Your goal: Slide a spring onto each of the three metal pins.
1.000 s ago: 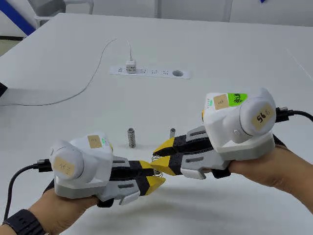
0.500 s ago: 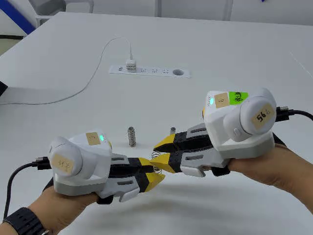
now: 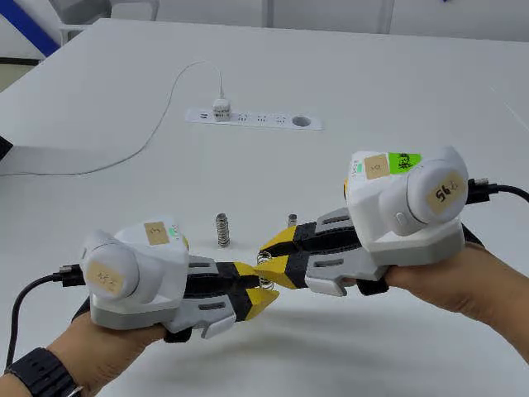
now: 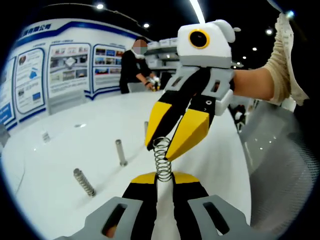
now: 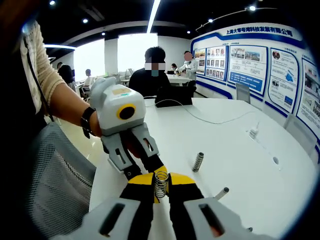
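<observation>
Left gripper (image 3: 258, 289) comes in from 8 o'clock and right gripper (image 3: 266, 260) from 3 o'clock, tips meeting just above the white table (image 3: 388, 74), each in a person's hand. Loose spring (image 4: 161, 156) is bridged between them. Left gripper view: lower end clamped in the left gripper's closed yellow tips, upper end between the right gripper's yellow tips. Right gripper view: the same spring pinched between the right gripper's jaws, so both are clenched on it and it is off the table. In the head view the sprung pin (image 3: 221, 230) stands upright at 11 o'clock from the held spring and near it; the bare pin (image 3: 292, 221) stands at 1 o'clock, just beyond the right gripper's jaws. Power strip (image 3: 252, 120) lies at 12 o'clock, well apart, with a white charger plug (image 3: 221, 109) in it and a cable (image 3: 157, 124) trailing off toward 9 o'clock.
</observation>
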